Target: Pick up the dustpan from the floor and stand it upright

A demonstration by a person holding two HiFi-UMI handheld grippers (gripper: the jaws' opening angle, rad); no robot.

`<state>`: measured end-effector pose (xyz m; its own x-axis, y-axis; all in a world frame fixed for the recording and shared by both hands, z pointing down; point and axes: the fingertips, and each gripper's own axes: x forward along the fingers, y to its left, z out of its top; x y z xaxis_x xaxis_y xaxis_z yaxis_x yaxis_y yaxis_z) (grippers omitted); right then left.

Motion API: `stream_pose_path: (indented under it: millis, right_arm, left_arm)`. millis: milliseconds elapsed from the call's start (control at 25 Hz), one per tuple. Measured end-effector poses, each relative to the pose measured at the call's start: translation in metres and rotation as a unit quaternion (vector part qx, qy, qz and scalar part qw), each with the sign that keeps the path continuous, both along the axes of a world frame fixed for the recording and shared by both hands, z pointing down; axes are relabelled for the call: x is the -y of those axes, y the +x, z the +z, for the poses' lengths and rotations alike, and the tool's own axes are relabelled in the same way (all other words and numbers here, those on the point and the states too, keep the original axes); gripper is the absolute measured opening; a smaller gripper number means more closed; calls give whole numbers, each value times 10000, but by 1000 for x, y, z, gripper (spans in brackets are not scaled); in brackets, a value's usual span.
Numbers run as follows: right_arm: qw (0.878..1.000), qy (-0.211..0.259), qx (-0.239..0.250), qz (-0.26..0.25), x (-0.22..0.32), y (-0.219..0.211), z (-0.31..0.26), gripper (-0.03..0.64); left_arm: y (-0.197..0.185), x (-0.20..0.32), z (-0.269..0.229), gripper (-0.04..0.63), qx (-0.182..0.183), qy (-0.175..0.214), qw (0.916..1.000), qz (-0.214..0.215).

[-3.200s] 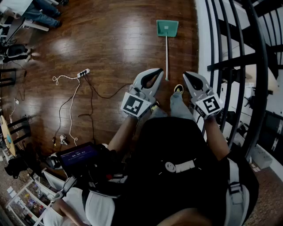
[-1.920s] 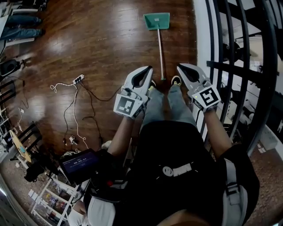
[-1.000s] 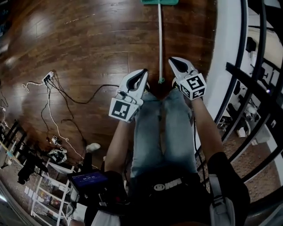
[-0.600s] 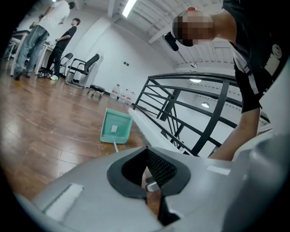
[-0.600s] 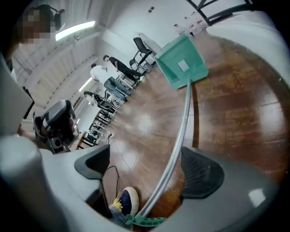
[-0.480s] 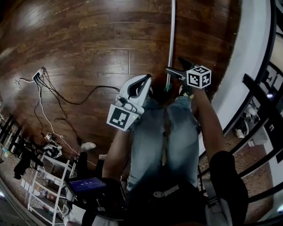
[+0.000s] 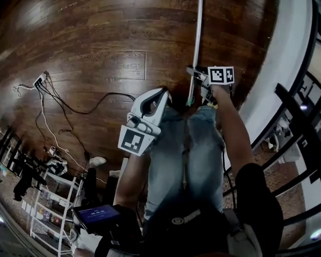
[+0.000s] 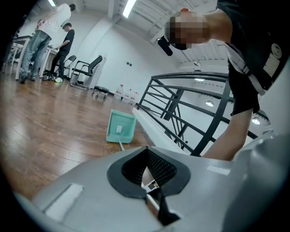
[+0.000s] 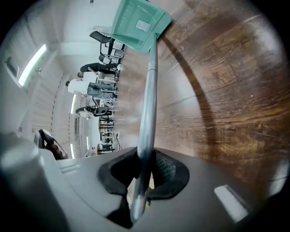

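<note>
Right gripper [image 9: 145, 156] closing its jaws on the metal handle [image 9: 149, 90] of a green dustpan [image 9: 139, 21] lying on the wood floor [image 7: 100, 50]; left gripper [image 8: 146, 148] jaws pressed together, empty.

1. On my head view I see a dark wooden floor [image 7: 100, 60] with a glossy sheen.
2. A white power strip [image 7: 39, 79] lies on it at the left, with black cables [image 7: 95, 106] and a white cable [image 7: 42, 123] trailing from it.
3. A black railing [image 7: 296, 115] curves along the right, above a white ledge [image 7: 273, 75].
4. At lower left I make out a white shelf rack [image 7: 50, 211] and a small lit screen [image 7: 97, 213].
5. Far off, through the left gripper view, I see two people [image 8: 45, 31] standing at a table, office chairs [image 8: 86, 70] and ceiling strip lights [image 8: 129, 7].
</note>
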<state>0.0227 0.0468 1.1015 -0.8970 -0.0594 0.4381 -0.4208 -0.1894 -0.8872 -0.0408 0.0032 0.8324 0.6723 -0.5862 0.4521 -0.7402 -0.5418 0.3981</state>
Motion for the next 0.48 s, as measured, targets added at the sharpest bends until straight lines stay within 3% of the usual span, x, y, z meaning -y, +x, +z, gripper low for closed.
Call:
stream_pose_path:
  millis: [280,480]
  right_arm:
    - [9966,-573,433,401,-2,-5,-115,79]
    - [9844,-1268,870,855,-26,-15,-207,89]
  left_arm:
    - [6,-2,-103,14,-180,-44,9998,-72]
    - [8,-7,-185,14,-248,-12,9997,-37]
